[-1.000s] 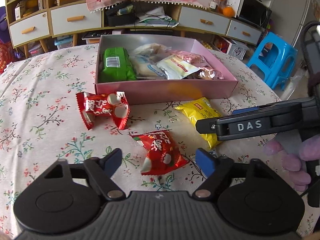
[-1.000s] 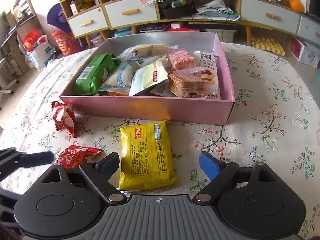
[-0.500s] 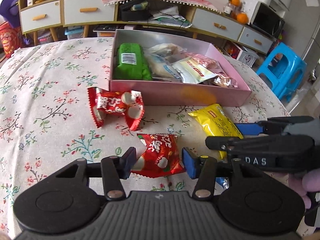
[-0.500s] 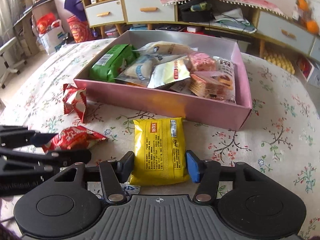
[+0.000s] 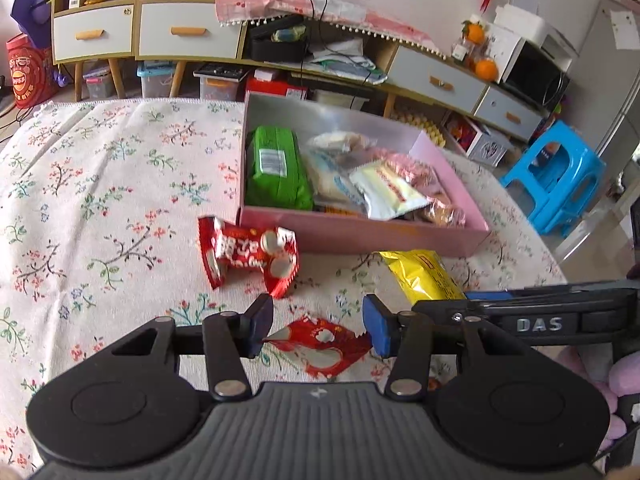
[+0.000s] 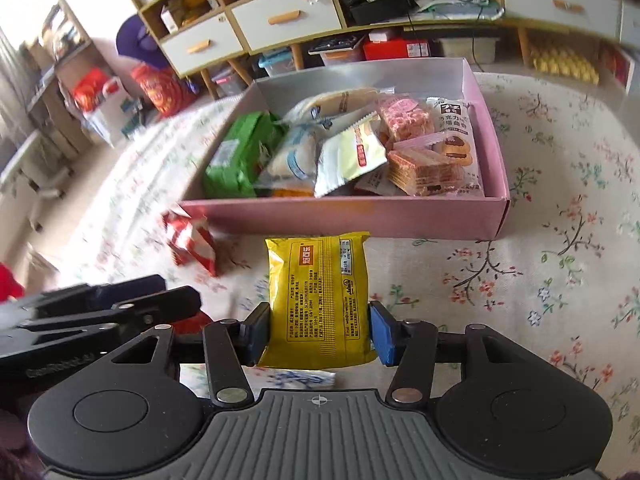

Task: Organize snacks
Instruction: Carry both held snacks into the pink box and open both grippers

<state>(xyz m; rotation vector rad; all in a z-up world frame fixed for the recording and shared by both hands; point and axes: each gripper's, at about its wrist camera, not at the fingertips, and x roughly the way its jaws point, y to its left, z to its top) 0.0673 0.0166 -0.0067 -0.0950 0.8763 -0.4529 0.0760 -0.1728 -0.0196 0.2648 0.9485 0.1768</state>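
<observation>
- Left gripper [image 5: 318, 326]: jaws half closed, pinching a crumpled red foil snack packet [image 5: 320, 346] between them.
- Ahead of those jaws, a second red foil packet [image 5: 248, 256] waits on the tablecloth.
- Right gripper [image 6: 318, 332]: jaws clamped on a flat yellow plastic snack pack [image 6: 320, 300].
- Beyond both, the pink cardboard box [image 6: 360, 220] already holds most snacks.

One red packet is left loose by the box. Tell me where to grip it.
Grip the loose red packet across its narrower middle, coming from above at the near side: the pink box blocks the far side, and its crumpled ends look too floppy to pinch.
</observation>
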